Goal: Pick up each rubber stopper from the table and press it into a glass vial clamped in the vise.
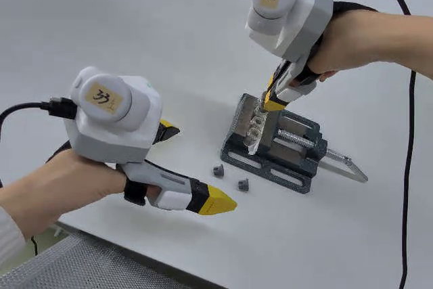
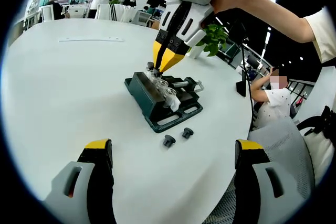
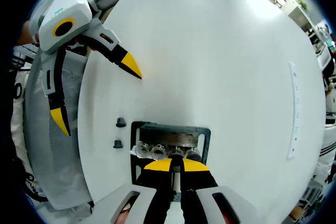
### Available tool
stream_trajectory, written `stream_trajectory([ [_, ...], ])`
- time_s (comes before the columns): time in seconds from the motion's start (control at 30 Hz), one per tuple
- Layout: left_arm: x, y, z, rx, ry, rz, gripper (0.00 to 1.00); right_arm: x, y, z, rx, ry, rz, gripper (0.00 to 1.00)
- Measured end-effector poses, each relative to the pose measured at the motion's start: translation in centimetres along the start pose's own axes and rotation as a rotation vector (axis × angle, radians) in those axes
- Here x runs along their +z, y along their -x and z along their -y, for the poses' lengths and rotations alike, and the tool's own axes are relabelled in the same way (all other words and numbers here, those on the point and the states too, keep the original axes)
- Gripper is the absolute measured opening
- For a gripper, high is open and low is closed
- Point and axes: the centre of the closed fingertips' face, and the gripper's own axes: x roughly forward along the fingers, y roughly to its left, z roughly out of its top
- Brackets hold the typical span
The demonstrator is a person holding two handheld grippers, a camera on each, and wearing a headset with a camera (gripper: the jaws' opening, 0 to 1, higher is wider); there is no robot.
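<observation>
Hovering over the glass vials (image 3: 157, 151) in the vise (image 1: 270, 147), the right gripper (image 3: 176, 165) has its jaws nearly together, and I cannot tell if they pinch anything. The left gripper (image 2: 174, 145) hangs spread by the tabletop's (image 1: 135, 32) near edge, above two rubber stoppers (image 1: 218, 170).

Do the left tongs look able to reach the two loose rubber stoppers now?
Probably yes: the left tongs are open, facing the rubber stoppers across bare table, with nothing between.
</observation>
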Motion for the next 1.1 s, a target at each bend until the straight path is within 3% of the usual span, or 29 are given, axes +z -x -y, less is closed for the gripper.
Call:
stream_trajectory([
  [0.37,0.35,0.35,0.15,0.003,-0.005,0.004,0.97,-0.09,0.14,0.42,-0.015,0.029,0.013,0.00],
  [0.6,0.79,0.58,0.02,0.008,-0.011,0.010,0.97,-0.30,0.36,0.31,0.031,-0.010,0.102,0.01],
  [0.77,0.72,0.73,-0.15,0.011,-0.008,0.009,0.97,-0.20,0.60,-0.03,0.038,-0.009,0.120,0.00],
  [0.9,0.60,0.73,-0.16,0.012,-0.006,0.007,0.97,-0.61,0.41,0.23,0.023,0.013,0.097,0.00],
  [1.1,0.45,0.49,0.00,0.006,-0.008,0.000,0.97,-0.01,1.00,0.11,0.031,-0.004,0.145,0.00],
])
